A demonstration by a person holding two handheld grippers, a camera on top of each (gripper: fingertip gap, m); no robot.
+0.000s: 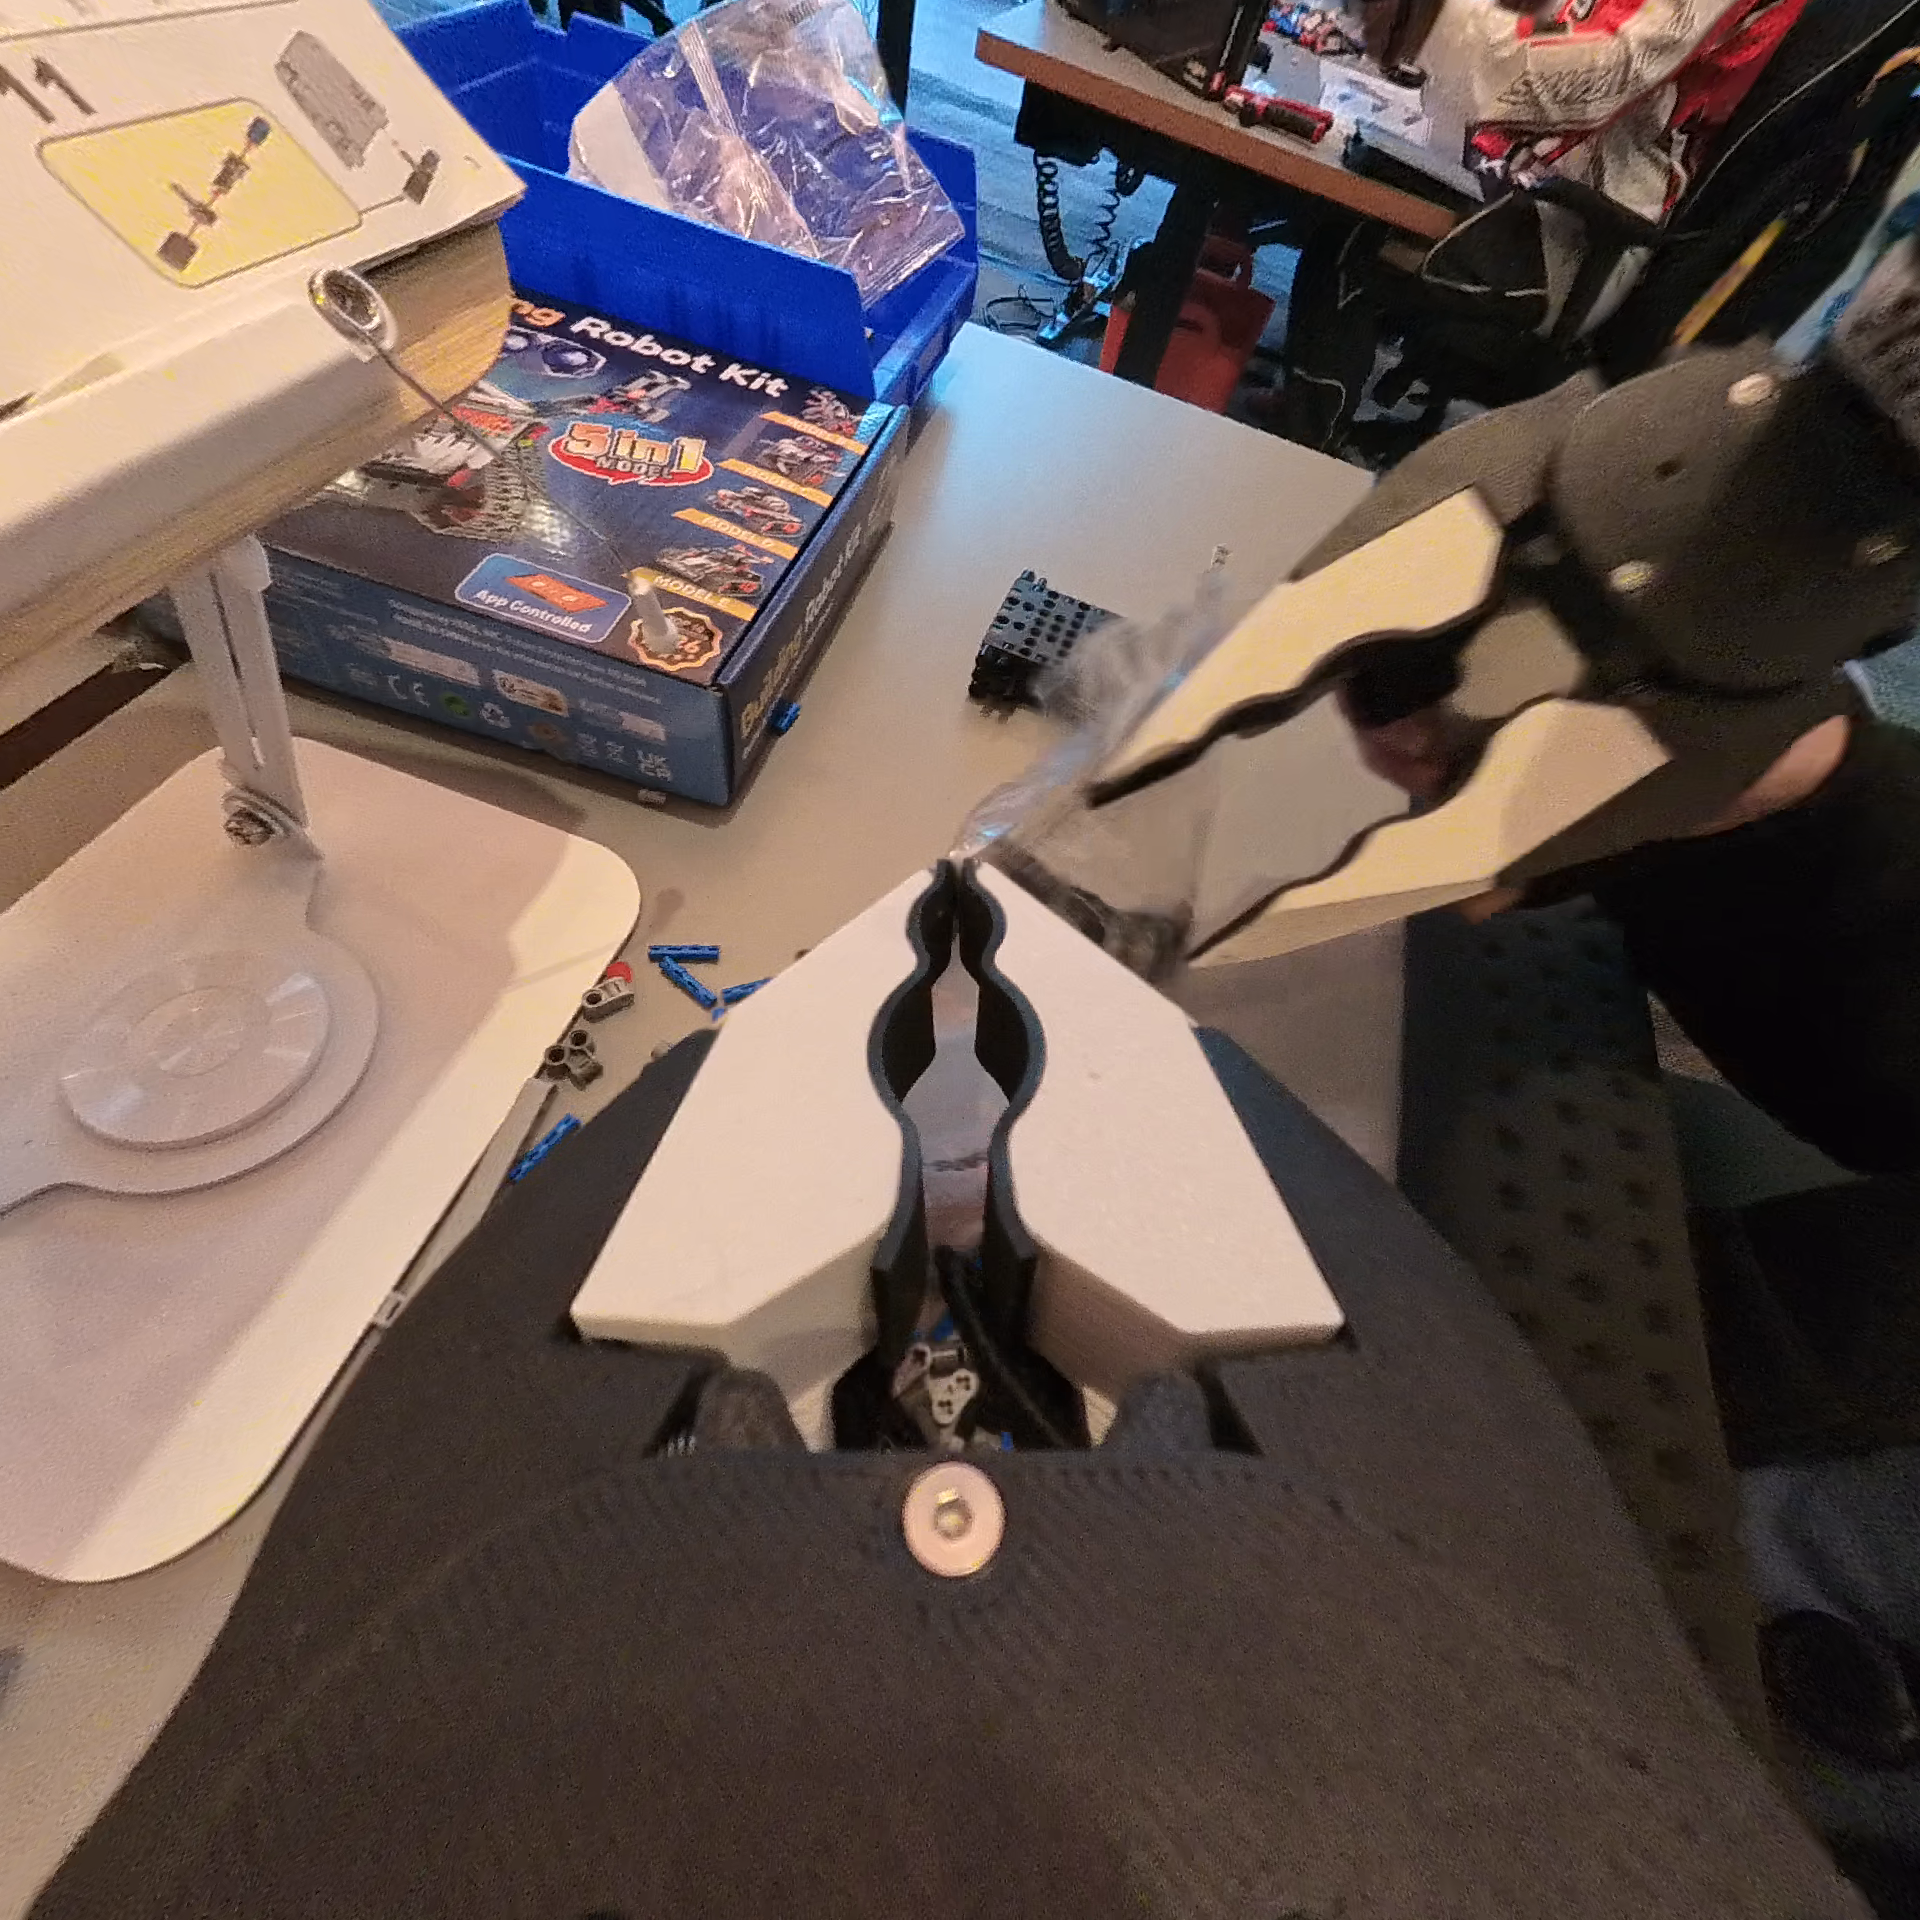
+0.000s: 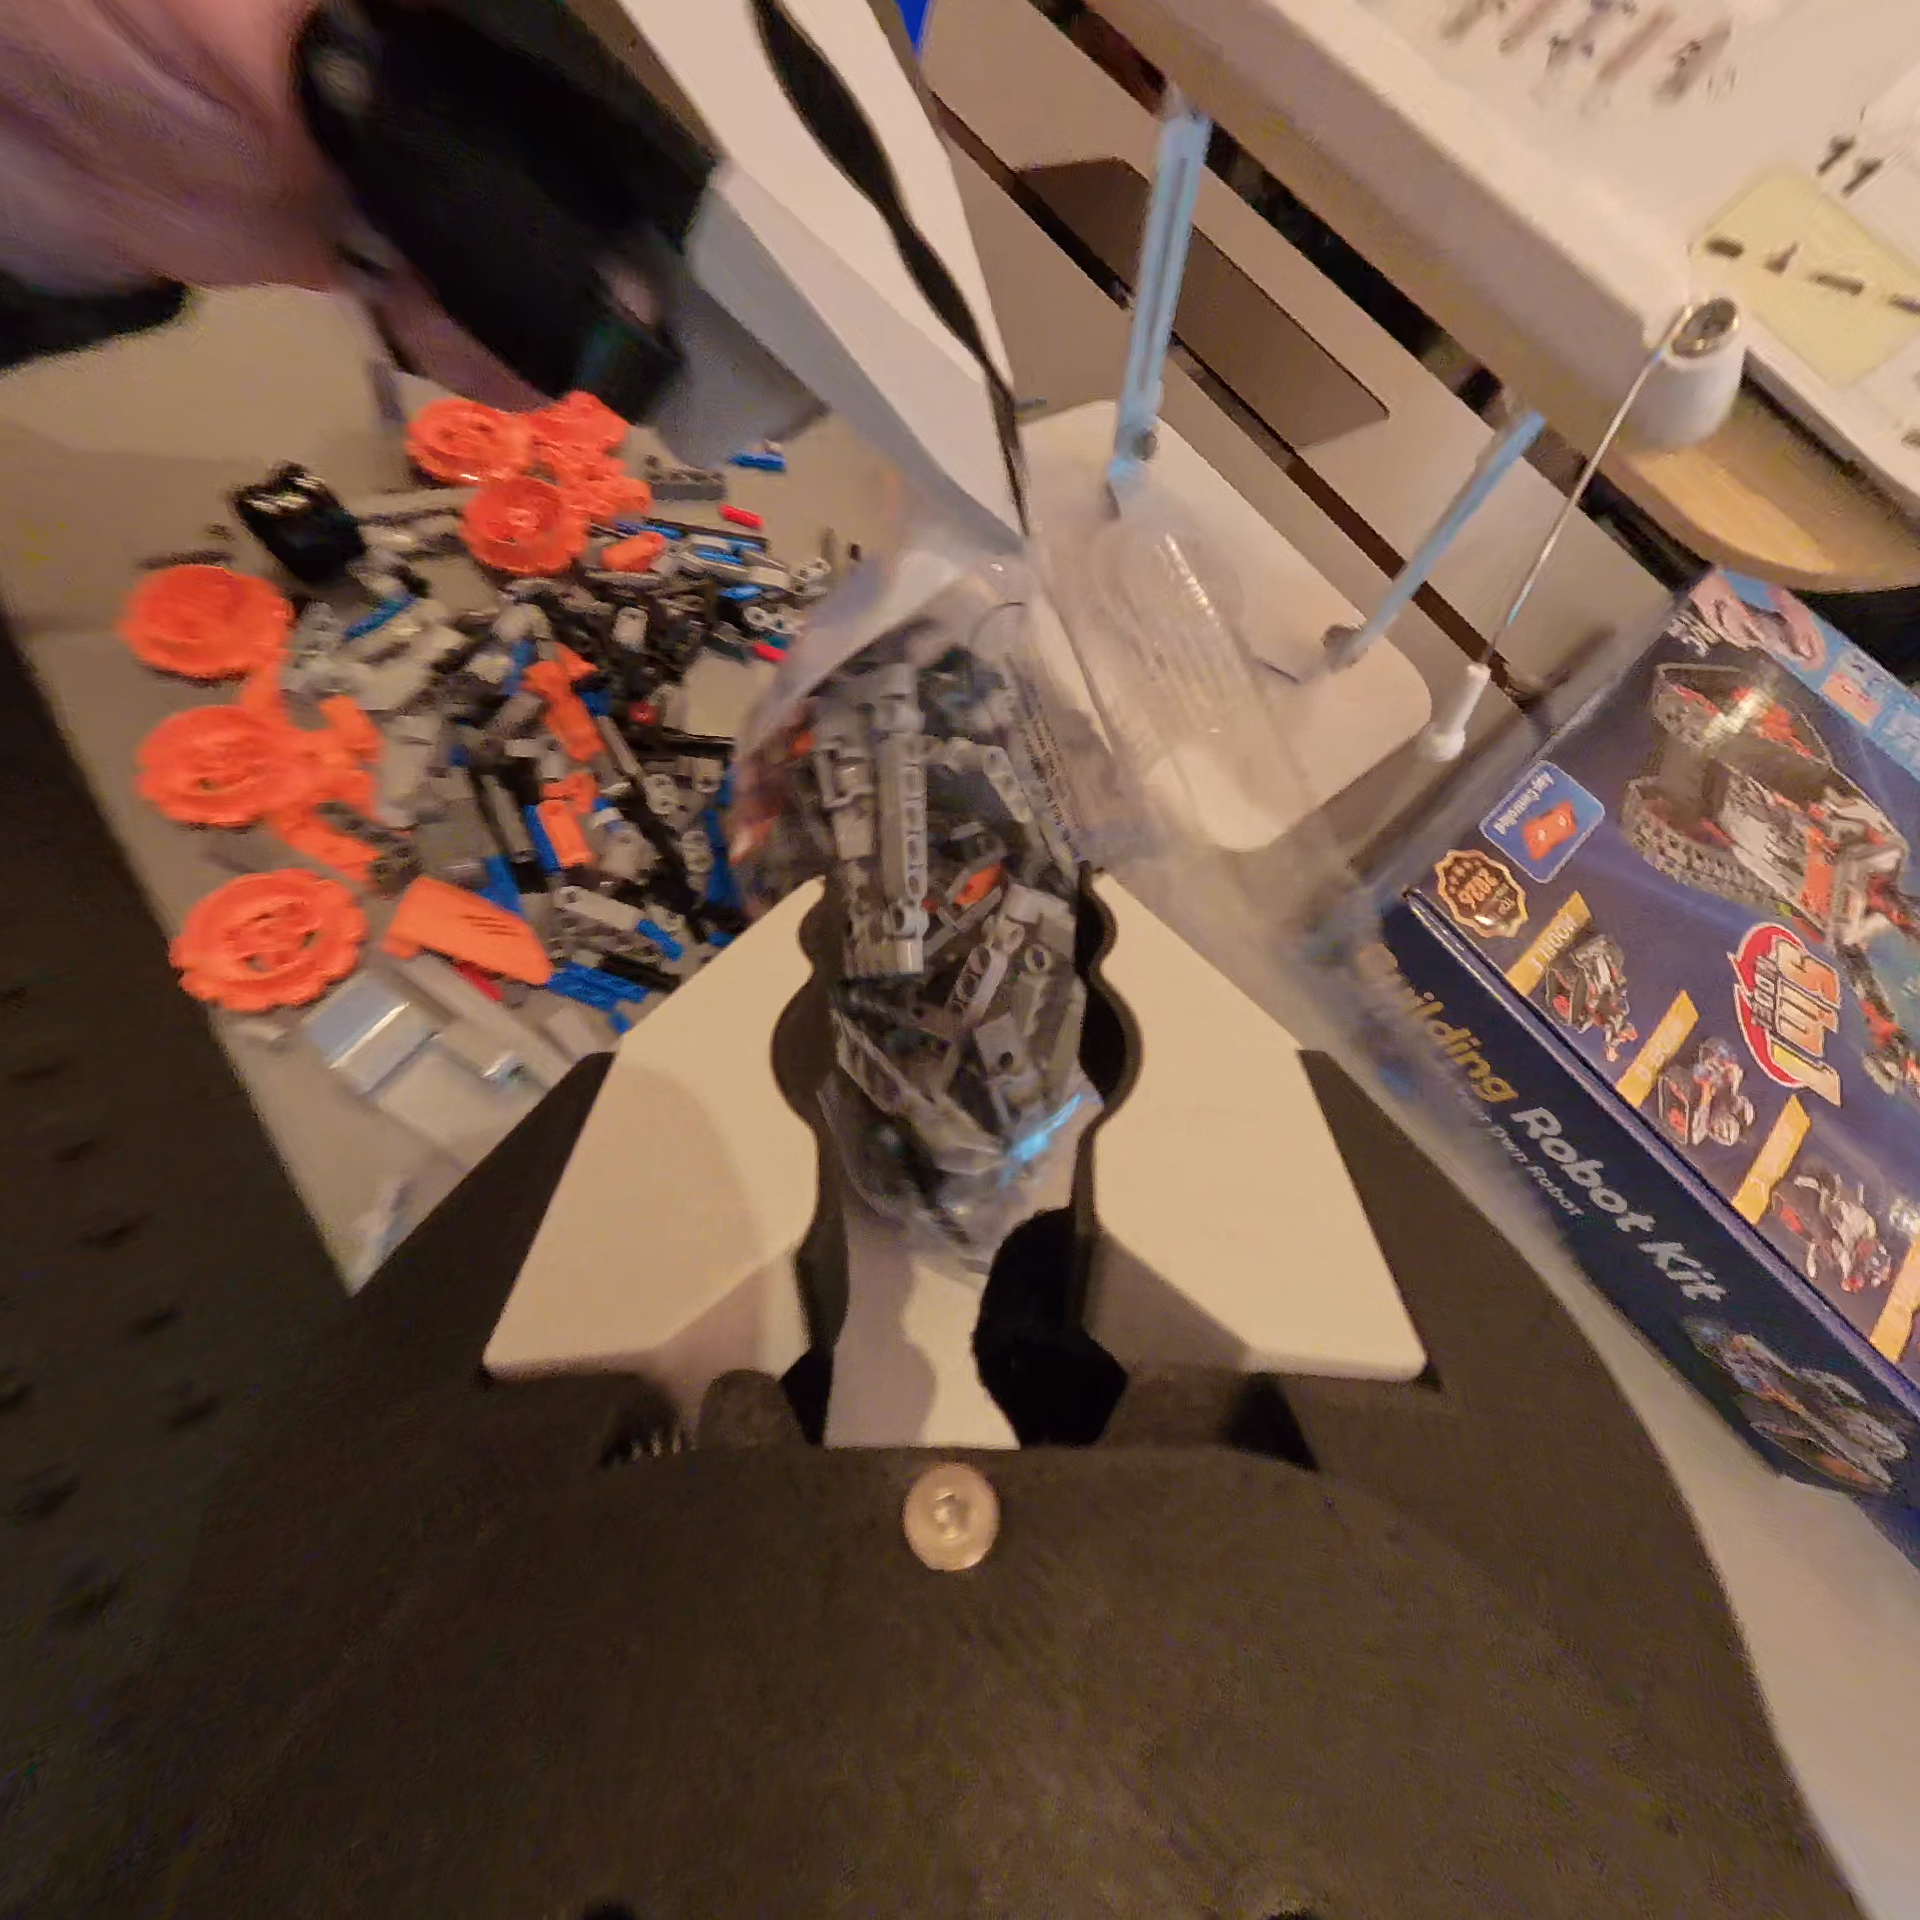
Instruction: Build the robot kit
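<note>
Both jaws pinch one clear bag point(image 2: 935, 935) of grey parts; only the right view shows orange gears point(image 2: 229, 769).

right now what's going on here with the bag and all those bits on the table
A person holds two grippers on one clear plastic bag of grey building pieces. The left gripper has its jaws shut on the bag's top corner; the right gripper clamps the filled body. Loose orange, blue and grey pieces lie piled on the grey table beside a dark blue kit box.
</note>
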